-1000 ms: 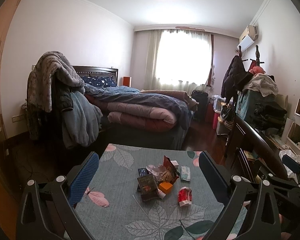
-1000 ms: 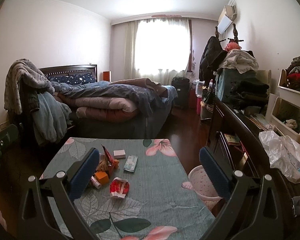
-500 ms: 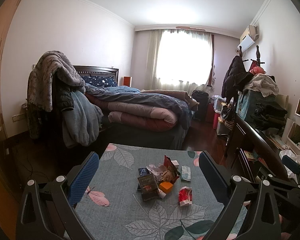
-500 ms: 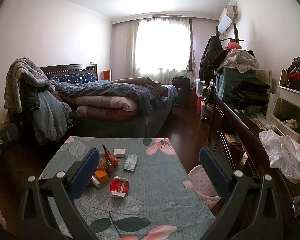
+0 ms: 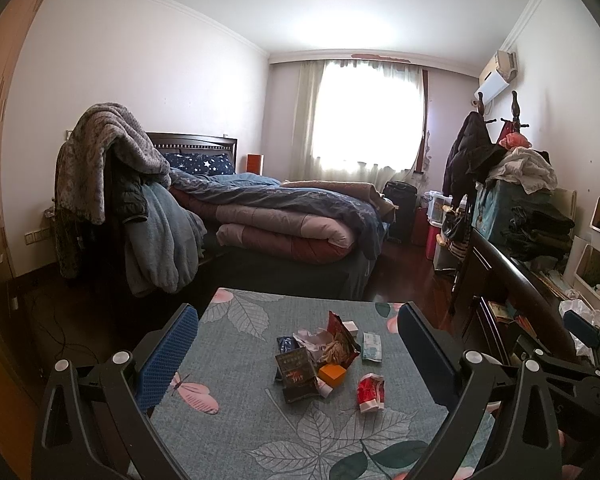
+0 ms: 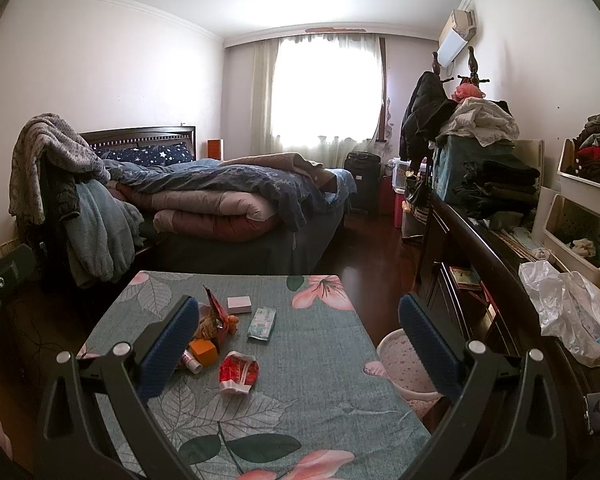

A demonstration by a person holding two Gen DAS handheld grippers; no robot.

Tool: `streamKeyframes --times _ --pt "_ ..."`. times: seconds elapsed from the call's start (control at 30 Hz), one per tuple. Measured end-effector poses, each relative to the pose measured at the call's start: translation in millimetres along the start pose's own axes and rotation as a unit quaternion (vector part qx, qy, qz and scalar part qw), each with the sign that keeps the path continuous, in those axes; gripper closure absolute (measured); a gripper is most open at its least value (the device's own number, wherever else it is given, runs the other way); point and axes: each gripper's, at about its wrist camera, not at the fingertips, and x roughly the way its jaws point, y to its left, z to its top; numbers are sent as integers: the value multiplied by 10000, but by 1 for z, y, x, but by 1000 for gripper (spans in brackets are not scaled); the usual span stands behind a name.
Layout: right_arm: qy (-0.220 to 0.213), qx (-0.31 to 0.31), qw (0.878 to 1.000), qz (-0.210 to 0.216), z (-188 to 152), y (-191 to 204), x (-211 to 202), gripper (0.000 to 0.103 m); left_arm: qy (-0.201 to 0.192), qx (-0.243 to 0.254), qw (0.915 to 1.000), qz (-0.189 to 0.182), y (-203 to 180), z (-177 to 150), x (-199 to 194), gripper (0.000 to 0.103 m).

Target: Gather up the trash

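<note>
Bedroom clutter surrounds a leaf-patterned tabletop (image 6: pixel 300 360) standing before the unmade bed (image 6: pixel 228 204). Trash lies mid-tabletop: a crumpled red wrapper (image 6: pixel 238 372), orange box (image 5: pixel 332 375), tissue pack (image 6: pixel 261 323). Left gripper (image 5: pixel 298 354) and right gripper (image 6: pixel 299 346) hover spread wide, holding nothing. A pink wastebasket (image 6: pixel 396 360) sits beside the tabletop.

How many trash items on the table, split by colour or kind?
Orange box: 1
Red-and-white crumpled wrapper: 1
Red snack bag: 1
Pale pink box: 1
Green-white tissue pack: 1
Dark cartons: 2
Small tube: 1
Crumpled paper: 1
Total: 9 that can be told apart; the pile may hide more.
</note>
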Motion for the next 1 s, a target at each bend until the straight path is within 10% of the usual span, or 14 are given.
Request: streamKeyframes --times 1.0 --pt "280 38 9996 32 -12 -8 25 3 208 68 9998 14 -9 -26 24 4"
